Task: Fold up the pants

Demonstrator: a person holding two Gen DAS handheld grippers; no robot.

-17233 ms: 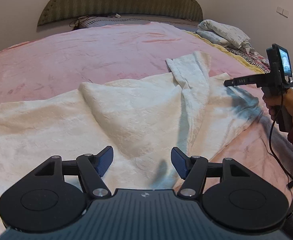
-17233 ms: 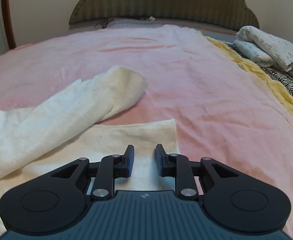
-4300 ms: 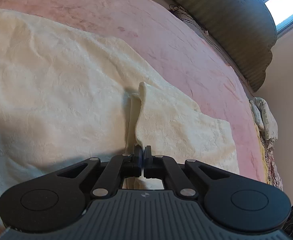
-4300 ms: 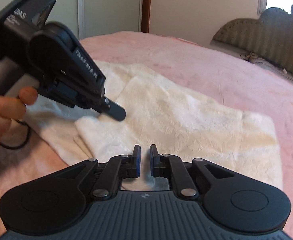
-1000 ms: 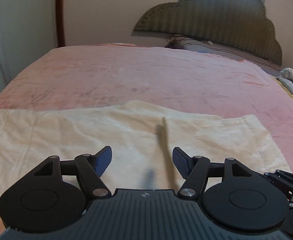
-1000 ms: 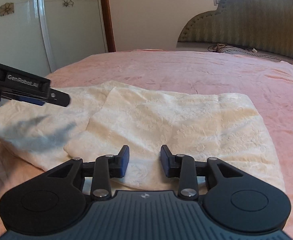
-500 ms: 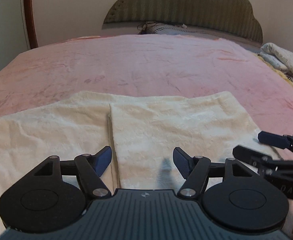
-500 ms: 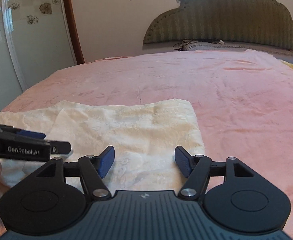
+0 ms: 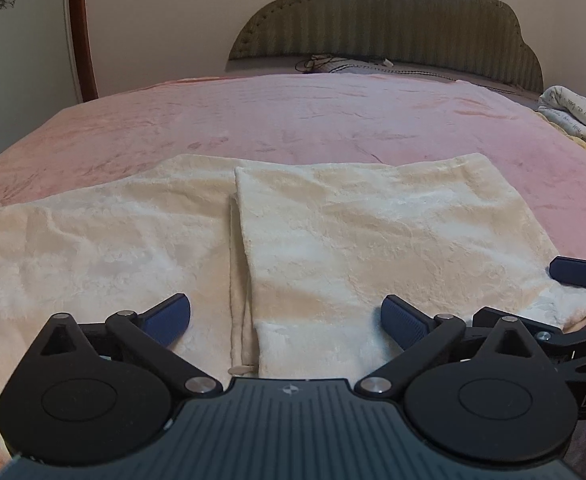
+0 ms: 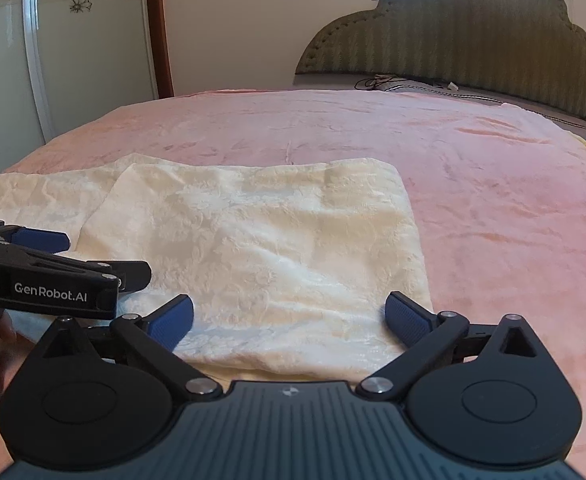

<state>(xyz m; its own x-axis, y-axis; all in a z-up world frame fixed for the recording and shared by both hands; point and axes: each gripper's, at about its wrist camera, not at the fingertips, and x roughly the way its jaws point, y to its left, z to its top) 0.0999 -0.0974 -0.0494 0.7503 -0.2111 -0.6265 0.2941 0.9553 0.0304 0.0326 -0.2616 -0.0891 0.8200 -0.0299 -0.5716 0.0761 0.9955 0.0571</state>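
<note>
Next fold, judged: take the doubled right end at its near corners, one per gripper, lift low and carry it toward 9 o'clock, edges matched, so no crease drags. Left gripper [image 9: 285, 314] released, jaws wide, empty. Right gripper [image 10: 289, 314] likewise spread, empty, hovering over the near hem. Pants [image 9: 373, 240]: cream, textured, lying flat on the pink bedspread [image 9: 313, 120] at 12 o'clock of both grippers; one layer already folded over, its edge running toward 12.

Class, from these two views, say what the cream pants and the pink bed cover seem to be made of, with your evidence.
Pants: probably plush fleece, matte; fuzzy surface with a faint embossed pattern. Bed cover: likely velvety blanket; slight sheen and brushed streaks.
</note>
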